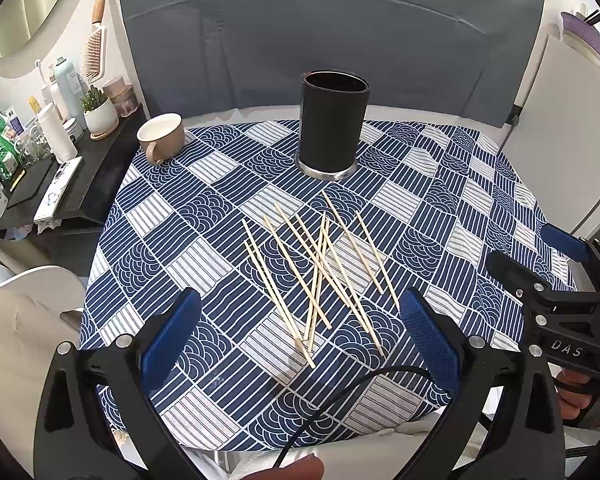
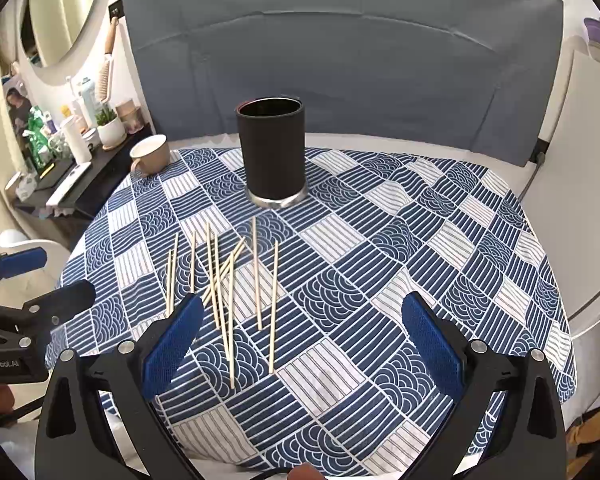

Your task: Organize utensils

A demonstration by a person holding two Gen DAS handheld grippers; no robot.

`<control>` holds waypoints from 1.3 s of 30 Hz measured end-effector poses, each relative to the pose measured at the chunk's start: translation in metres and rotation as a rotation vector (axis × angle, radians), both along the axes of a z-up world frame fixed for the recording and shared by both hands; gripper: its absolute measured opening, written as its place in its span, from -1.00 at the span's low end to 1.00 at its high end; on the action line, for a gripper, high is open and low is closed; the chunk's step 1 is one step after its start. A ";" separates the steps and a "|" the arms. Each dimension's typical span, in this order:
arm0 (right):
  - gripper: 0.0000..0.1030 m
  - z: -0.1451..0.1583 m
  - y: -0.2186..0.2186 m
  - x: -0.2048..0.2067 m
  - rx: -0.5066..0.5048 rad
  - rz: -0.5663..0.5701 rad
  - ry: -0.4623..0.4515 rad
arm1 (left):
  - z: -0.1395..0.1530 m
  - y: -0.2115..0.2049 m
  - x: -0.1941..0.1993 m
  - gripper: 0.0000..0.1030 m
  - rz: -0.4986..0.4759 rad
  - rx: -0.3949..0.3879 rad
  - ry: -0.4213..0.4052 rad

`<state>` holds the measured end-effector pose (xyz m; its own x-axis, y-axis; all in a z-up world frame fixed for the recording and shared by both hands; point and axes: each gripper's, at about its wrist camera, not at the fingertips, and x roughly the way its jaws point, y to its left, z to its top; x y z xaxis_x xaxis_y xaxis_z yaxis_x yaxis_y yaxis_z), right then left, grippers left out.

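Inside of the black cylindrical holder (image 1: 333, 124) is too dark to read, and the left claw (image 2: 40, 276) shows only partly at the right-wrist view's edge, while a black cable (image 1: 340, 404) crosses the cloth's near edge. The wooden chopsticks (image 1: 320, 276) lie flat in a loose, partly crossed fan on the blue patterned tablecloth (image 1: 228, 208) over the desk, just in front of the holder, long axes running roughly from holder toward the claws. Left claw (image 1: 300, 344) and right claw (image 2: 300, 344) both spread wide, nothing betw. the blue pads; beige mug (image 1: 162, 136) stands left of the holder.
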<state>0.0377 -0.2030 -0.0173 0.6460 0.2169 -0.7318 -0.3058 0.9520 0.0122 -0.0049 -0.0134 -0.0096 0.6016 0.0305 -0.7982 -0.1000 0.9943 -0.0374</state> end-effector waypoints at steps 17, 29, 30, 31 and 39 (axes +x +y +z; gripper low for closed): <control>0.85 0.000 -0.005 0.002 0.000 0.021 -0.003 | -0.005 -0.003 0.003 0.89 0.028 -0.020 0.022; 0.85 -0.004 -0.011 0.005 0.004 0.051 0.016 | -0.008 -0.012 0.002 0.89 0.049 -0.025 0.042; 0.85 -0.005 -0.012 0.005 0.004 0.058 0.019 | -0.009 -0.013 0.001 0.89 0.055 -0.026 0.046; 0.85 -0.006 -0.012 0.005 0.004 0.063 0.021 | -0.009 -0.014 0.001 0.89 0.061 -0.028 0.048; 0.85 -0.010 -0.021 0.008 0.003 0.107 0.032 | -0.010 -0.024 -0.004 0.89 0.112 -0.033 0.062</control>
